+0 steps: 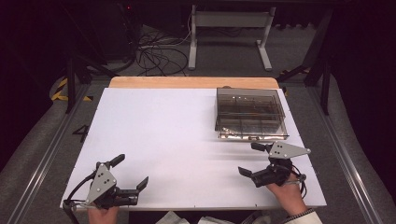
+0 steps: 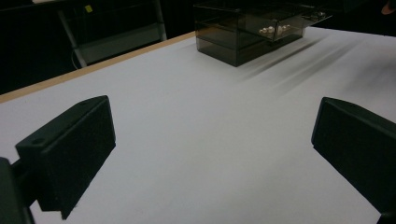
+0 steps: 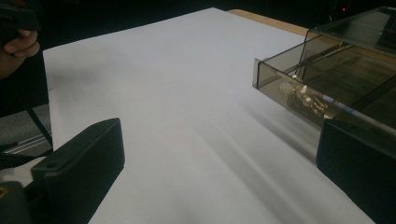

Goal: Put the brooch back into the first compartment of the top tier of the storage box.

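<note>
1. Two grippers sit low at the near edge of the white table (image 1: 154, 140) in the high view. The left gripper (image 1: 130, 171) is at the near left corner with its jaws spread wide and nothing between them. The right gripper (image 1: 255, 158) is at the near right, jaws also wide apart and empty. A smoky clear box (image 1: 251, 113) with inner dividers stands on the far right part of the table, just beyond the right gripper and well apart from the left one.

2. Looking along the left gripper (image 2: 212, 140), its two black jaws stand far apart over bare table. The box (image 2: 254, 30) lies far ahead and to the right, with a few small pale pieces (image 2: 275, 30) inside one compartment; what they are is too small to tell.

3. Looking along the right gripper (image 3: 219, 163), its jaws are spread and hold nothing. The near corner of the box (image 3: 327, 79) sits just beside the right-hand jaw, apart from it as far as I can tell. Some small gold-coloured pieces (image 3: 303, 98) lie in the near compartment. The other hand (image 3: 16, 49) shows at the upper left.

4. I judge this to be the approach step, before any contact. The next move probably calls for the right gripper to swing toward the box front and line its jaws up with the wall or lid edge, while the left comes across to steady it.
</note>
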